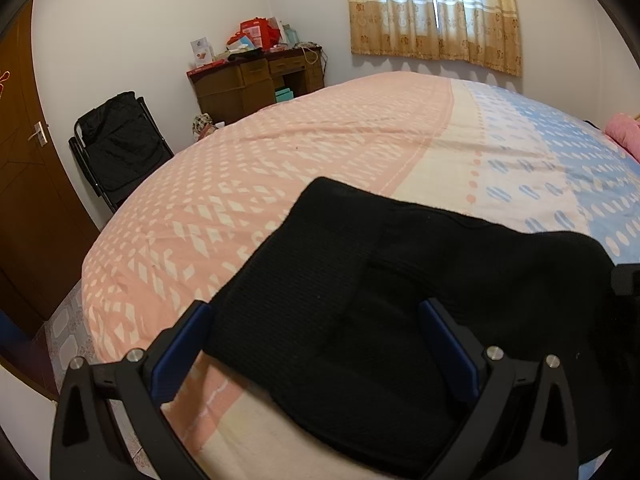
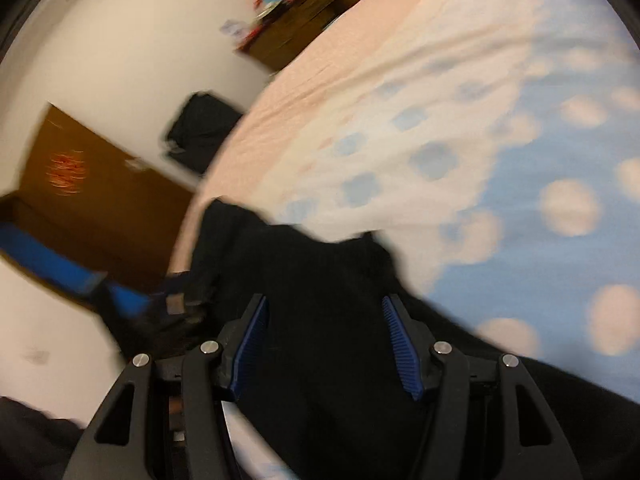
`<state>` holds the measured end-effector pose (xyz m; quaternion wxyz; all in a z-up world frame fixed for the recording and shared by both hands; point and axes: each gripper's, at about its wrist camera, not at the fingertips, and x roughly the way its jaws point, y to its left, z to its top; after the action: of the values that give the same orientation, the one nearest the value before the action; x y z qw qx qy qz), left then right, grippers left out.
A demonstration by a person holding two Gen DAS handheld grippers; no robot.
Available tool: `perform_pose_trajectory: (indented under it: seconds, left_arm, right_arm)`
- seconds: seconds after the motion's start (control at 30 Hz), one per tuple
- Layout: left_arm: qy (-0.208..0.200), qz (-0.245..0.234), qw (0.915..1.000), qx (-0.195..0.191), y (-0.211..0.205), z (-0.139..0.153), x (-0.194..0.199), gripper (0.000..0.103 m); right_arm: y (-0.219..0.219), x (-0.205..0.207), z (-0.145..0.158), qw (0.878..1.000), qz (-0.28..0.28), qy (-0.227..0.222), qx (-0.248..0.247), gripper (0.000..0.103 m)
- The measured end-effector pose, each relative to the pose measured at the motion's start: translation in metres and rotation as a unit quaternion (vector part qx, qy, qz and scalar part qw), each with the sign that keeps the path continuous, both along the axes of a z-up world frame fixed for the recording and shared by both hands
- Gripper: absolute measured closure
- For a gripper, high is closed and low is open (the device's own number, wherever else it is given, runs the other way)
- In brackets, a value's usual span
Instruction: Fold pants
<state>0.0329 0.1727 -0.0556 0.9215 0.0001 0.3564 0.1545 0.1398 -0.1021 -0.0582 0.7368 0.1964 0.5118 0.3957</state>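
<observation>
A: On the bed (image 1: 320, 152), near edge: black pants (image 1: 400, 280), folded into a thick stack, lying flat on the pink, cream and blue patterned sheet.
B: Left hand-held gripper (image 1: 316, 316)?
A: Spread wide, blue pads either side of the stack's near part, not pressing the cloth. Nothing clamped.
B: Right hand-held gripper (image 2: 324, 316)?
A: Also apart, ribbed blue pads (image 2: 402, 354) clear of the fabric, black pants (image 2: 320, 280) below and between them. Blurred view, tilted.
B: Anything else in the right view?
A: Left hand-held gripper (image 2: 176, 300) at the stack's left edge, smeared.
B: Background?
A: Wooden desk (image 1: 256, 80) with red boxes (image 1: 258, 32) against the far wall, folding chair (image 1: 120, 148) draped in black, brown door (image 1: 24, 160), curtain (image 1: 432, 12) over the window.
</observation>
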Motion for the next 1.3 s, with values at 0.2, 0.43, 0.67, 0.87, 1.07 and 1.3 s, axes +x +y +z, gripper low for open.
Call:
perform_pose_trajectory:
  seconds: [0.2,0.43,0.67,0.87,1.07,1.3]
  left_arm:
    - [-0.003,0.005,1.0000,0.002,-0.003,-0.001,0.001,0.000]
    - [-0.001,0.001,1.0000,0.000,-0.003,0.000,0.001,0.000]
    - [0.000,-0.001,1.0000,0.002,-0.003,-0.001,0.003,0.000]
    - [-0.003,-0.007,1.0000,-0.001,-0.001,-0.002,0.002,0.000]
    - [-0.004,-0.004,1.0000,-0.001,-0.003,-0.002,0.002,0.000]
    - [0.001,0.005,1.0000,-0.002,-0.004,-0.001,0.004,0.000]
  right_arm:
    - [0.018,0.008,-0.008,0.999,0.031,0.018,0.032,0.042]
    - [0.026,0.034,-0.013,0.994,-0.036,0.027,0.100,0.044]
    - [-0.016,0.051,-0.030,0.984,-0.087,0.066,0.138,0.075]
    - [-0.081,0.029,0.004,0.978,-0.207,-0.013,-0.032,0.072]
    - [-0.237,-0.047,0.057,0.858,-0.481,-0.047,-0.176,0.056]
    - [-0.359,-0.081,0.048,0.802,-0.540,0.089,-0.238,0.045]
